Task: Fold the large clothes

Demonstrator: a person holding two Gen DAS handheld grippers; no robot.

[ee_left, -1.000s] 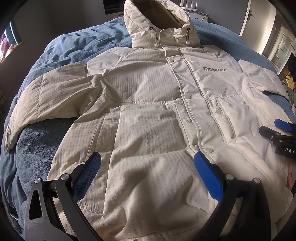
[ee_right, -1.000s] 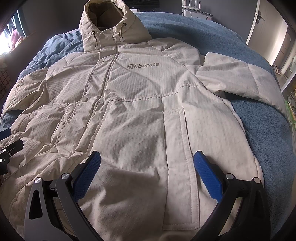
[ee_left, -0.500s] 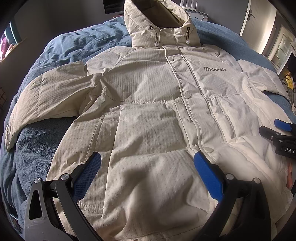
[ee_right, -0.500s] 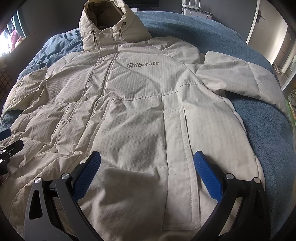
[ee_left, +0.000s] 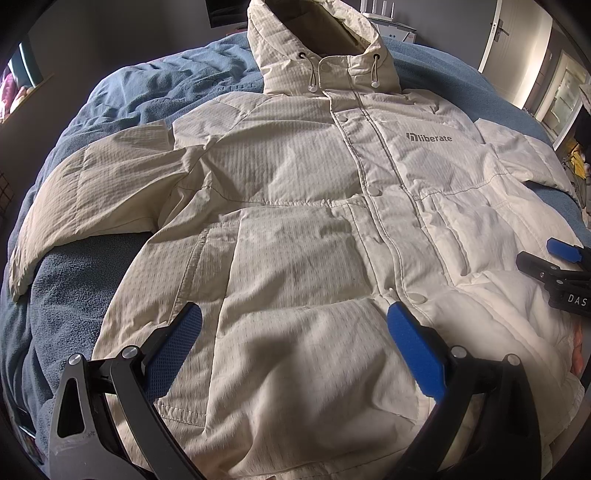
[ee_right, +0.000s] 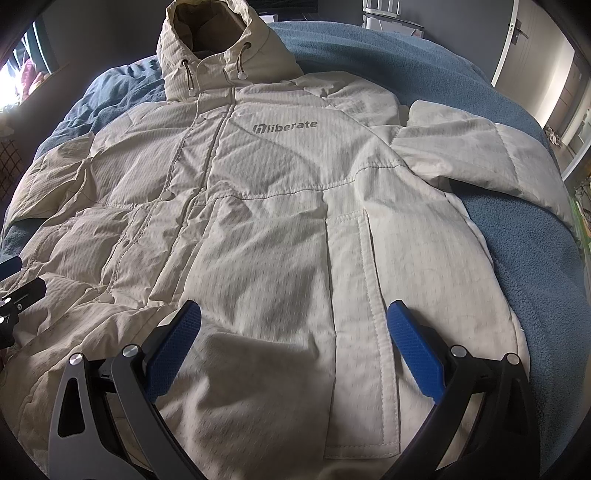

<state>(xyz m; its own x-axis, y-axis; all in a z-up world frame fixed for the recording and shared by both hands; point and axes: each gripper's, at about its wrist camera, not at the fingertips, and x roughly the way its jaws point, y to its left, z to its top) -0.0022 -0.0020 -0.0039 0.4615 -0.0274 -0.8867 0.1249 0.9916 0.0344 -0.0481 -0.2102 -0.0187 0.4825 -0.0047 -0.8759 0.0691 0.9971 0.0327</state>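
A cream hooded puffer jacket (ee_left: 295, 221) lies flat, front up, on a blue blanket, with its hood at the far end and sleeves spread out to both sides. It fills the right wrist view too (ee_right: 277, 229). My left gripper (ee_left: 293, 339) is open and empty, hovering over the jacket's lower left front near the hem. My right gripper (ee_right: 293, 339) is open and empty over the lower right front beside the pocket flap. The right gripper also shows at the right edge of the left wrist view (ee_left: 557, 266).
The blue fleece blanket (ee_left: 129, 96) covers the bed around the jacket (ee_right: 535, 266). A door (ee_left: 498, 33) and shelving stand at the far right, a window at the far left.
Both grippers have drifted very slightly; the jacket lies as before. Both stay open.
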